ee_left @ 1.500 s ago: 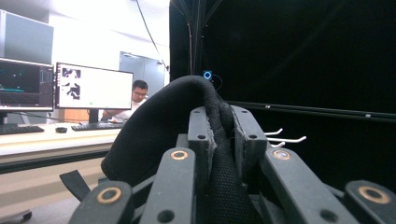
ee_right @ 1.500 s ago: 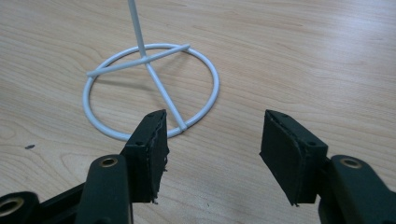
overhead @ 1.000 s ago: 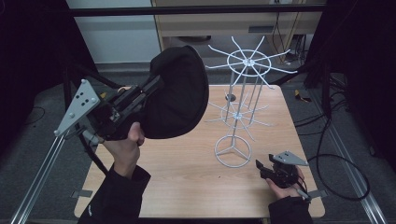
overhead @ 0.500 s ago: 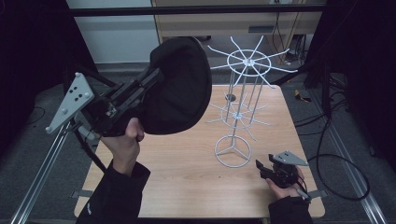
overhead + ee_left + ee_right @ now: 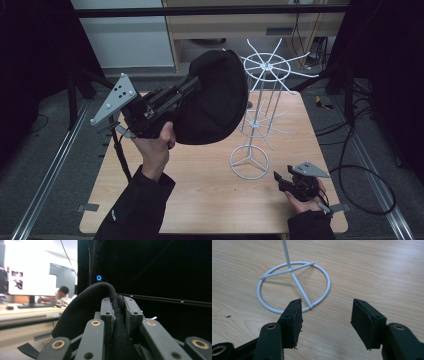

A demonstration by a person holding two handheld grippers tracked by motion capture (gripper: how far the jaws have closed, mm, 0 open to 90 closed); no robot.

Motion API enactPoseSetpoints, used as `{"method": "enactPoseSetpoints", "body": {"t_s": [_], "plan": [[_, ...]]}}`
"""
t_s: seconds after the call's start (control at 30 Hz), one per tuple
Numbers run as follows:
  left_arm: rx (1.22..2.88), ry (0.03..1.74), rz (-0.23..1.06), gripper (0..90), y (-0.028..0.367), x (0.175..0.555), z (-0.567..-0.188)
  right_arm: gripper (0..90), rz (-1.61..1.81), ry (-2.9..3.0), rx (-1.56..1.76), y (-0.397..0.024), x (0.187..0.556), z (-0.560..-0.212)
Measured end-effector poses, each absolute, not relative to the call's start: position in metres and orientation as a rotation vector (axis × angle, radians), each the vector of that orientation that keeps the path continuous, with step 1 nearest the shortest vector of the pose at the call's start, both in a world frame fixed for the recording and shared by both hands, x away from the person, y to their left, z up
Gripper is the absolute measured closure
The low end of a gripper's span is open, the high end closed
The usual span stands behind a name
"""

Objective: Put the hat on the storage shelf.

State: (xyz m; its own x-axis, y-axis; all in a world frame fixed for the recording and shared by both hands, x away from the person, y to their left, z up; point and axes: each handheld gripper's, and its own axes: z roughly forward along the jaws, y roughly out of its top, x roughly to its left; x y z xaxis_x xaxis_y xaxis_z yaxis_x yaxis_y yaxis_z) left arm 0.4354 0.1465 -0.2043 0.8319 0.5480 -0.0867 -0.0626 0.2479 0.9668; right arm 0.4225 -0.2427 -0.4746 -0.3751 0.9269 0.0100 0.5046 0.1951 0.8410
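Black cap [image 5: 212, 102] pinched at its edge by the left gripper [image 5: 192, 90], held up in the air above the table [image 5: 200, 195], crown bulging out past the fingertips toward the white wire rack [image 5: 260, 115]. Cap looks soft, matte, dark fabric, rounded dome, no visible logo. Left gripper view gives the close detail: both pads [image 5: 107, 312] pressed tight on a thick stitched band of the cap [image 5: 82, 307], fabric squeezed between them and arching over the tips; background there is a bright room with a desk and a seated person, far off. High view adds the layout: the cap hangs just beside the rack's top spoke wheel, left of it, whether touching cannot tell. Right gripper [image 5: 285, 182] rests low on the table near the rack's ring base, well apart from the cap. Right gripper view shows its fingers [image 5: 293, 315] spread wide, nothing between them, the rack's base ring [image 5: 293, 286] just ahead of the tips, left pad nearly over the rim.
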Motion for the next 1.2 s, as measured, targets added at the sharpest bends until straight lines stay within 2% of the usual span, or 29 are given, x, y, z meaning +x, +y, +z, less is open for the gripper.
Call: {"method": "enactPoseSetpoints", "body": {"t_s": [0.07,0.5,0.87,1.07,1.2], "plan": [[1.274,0.464,0.408,78.1,0.147,0.439,-0.210,42.2,1.080,1.965,1.330,-0.242,0.423,-0.475],[1.388,0.570,0.445,77.2,0.158,0.443,-0.249,42.4,1.065,1.974,1.333,-0.242,0.423,-0.477],[1.479,0.617,0.444,75.8,0.151,0.450,-0.271,42.3,1.064,1.978,1.333,-0.241,0.424,-0.477],[1.530,0.612,0.473,71.4,0.146,0.451,-0.279,42.3,1.059,1.979,1.334,-0.241,0.424,-0.478],[1.556,0.599,0.500,64.2,0.146,0.447,-0.283,42.3,1.058,1.979,1.334,-0.242,0.424,-0.478]]}}
